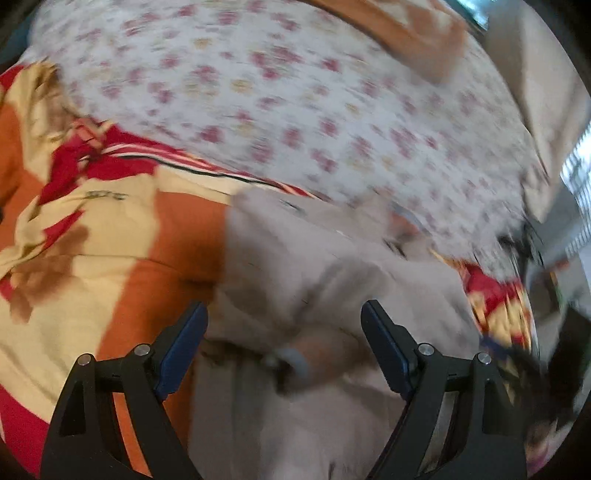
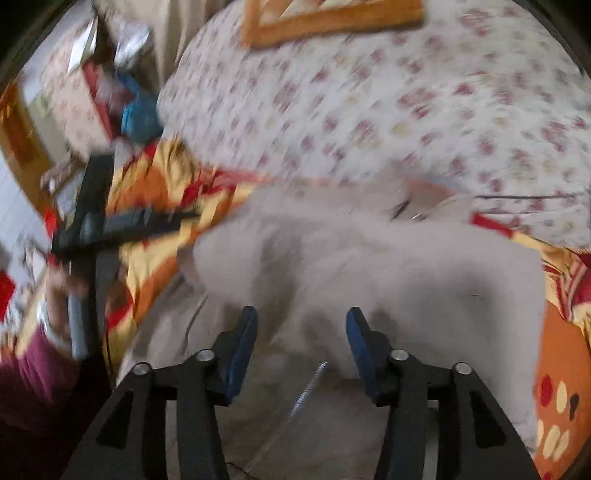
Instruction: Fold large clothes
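A large pale grey garment (image 1: 295,266) lies crumpled on the bed and also fills the middle of the right wrist view (image 2: 388,273). My left gripper (image 1: 284,314) is open just above it, jaws wide apart, nothing between them. My right gripper (image 2: 301,319) is open over the garment's near part, where a metal zipper (image 2: 306,387) shows. In the right wrist view the left gripper (image 2: 110,221) appears at the far left, held by a hand in a maroon sleeve. Both views are motion-blurred.
The garment lies on an orange, yellow and red blanket (image 1: 92,258). Behind it is a white floral bedsheet (image 1: 295,92) with an orange-bordered cushion (image 2: 332,18). Cluttered boxes and a blue object (image 2: 140,110) sit beside the bed at the left.
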The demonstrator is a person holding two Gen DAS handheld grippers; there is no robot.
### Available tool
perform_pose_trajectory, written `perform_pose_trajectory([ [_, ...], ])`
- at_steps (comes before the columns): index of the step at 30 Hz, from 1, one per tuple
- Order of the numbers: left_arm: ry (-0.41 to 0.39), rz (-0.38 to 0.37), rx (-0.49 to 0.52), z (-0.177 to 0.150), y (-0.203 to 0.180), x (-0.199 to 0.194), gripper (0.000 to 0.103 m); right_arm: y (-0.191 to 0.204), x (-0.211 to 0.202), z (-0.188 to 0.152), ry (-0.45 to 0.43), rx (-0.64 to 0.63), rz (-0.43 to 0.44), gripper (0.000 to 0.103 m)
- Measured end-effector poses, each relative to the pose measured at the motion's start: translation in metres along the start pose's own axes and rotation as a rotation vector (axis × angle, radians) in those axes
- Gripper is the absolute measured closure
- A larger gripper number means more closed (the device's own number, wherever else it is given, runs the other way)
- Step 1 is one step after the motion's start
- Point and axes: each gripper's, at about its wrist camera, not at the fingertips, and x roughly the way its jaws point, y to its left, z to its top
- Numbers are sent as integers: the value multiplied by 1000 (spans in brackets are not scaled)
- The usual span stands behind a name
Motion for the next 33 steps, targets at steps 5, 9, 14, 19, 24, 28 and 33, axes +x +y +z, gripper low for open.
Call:
perform_pose_trajectory([
  [5, 27, 99, 130, -14, -16, 9, 17, -45, -7, -10, -118, 165, -6, 40],
  [9, 52, 92, 160, -20, -20, 23, 28, -79, -7, -15, -132, 251, -62, 40],
  [14, 50, 94, 200, -9, -31, 12, 94, -107, -45, -16, -242, 300, -174, 39],
  [19, -2, 98, 171, 6, -23, -4, 95, -130, -51, -22, -249, 410, -156, 39],
  [24, -13, 125, 137, 4, -16, 1, 96, -121, -48, -18, -244, 365, -154, 39],
  [28, -70, 146, 109, 23, -15, -6, 96, -119, -50, -21, -230, 362, -182, 37],
  [33, -134, 247, 109, 51, -10, -4, 96, -135, -52, -30, -197, 420, -274, 36],
])
